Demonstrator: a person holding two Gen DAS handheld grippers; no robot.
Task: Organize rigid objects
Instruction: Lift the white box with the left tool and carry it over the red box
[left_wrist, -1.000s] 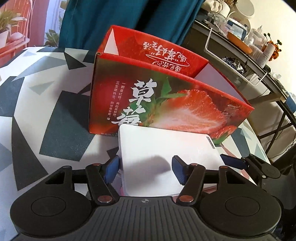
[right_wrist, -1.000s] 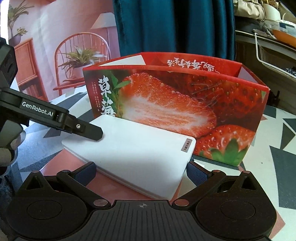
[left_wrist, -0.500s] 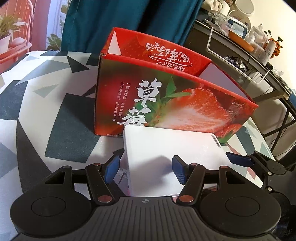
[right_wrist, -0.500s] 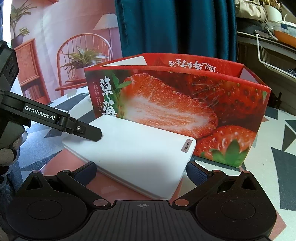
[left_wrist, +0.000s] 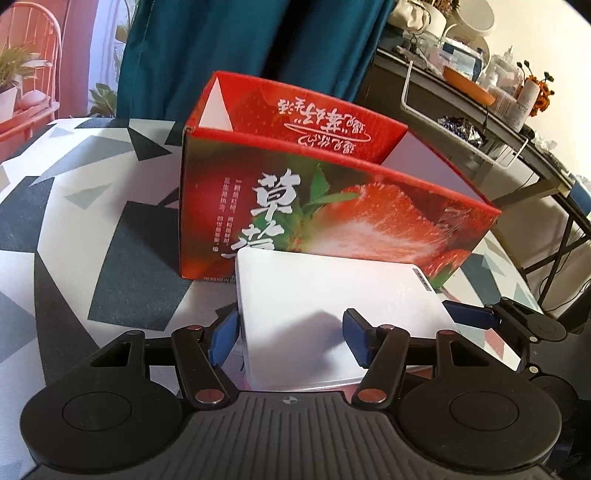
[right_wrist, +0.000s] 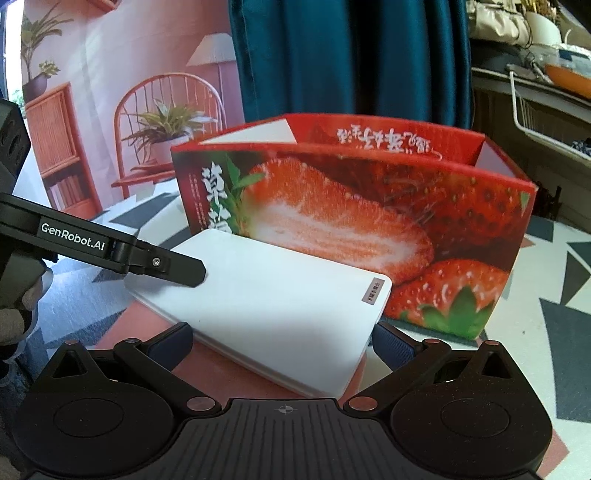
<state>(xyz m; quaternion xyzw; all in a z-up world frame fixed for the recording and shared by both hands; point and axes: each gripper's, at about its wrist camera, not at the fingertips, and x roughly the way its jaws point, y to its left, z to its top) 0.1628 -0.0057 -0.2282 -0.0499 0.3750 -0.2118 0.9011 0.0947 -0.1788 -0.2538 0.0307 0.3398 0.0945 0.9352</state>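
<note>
Both grippers are carrying a stiff, smooth white board (right_wrist: 269, 299) just before the open strawberry carton (right_wrist: 369, 229), the left gripper (left_wrist: 290, 334) pinching its corner, the right gripper (right_wrist: 282, 338) spread wide, clamping opposite edges—likely light but slippery.

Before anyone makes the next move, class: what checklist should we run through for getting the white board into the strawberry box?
1. Right gripper jaws flank the white board on two opposite edges: ok.
2. Left gripper hold is firm: cannot tell; one finger lies on the board's top face, the other sits at its left edge.
3. Strawberry box stands upright with its top open: ok.
4. Room inside the box: cannot tell; its floor is hidden by the front wall.
5. Board is above the box's rim: not ok; it sits in front of the front wall, below the rim.
</note>
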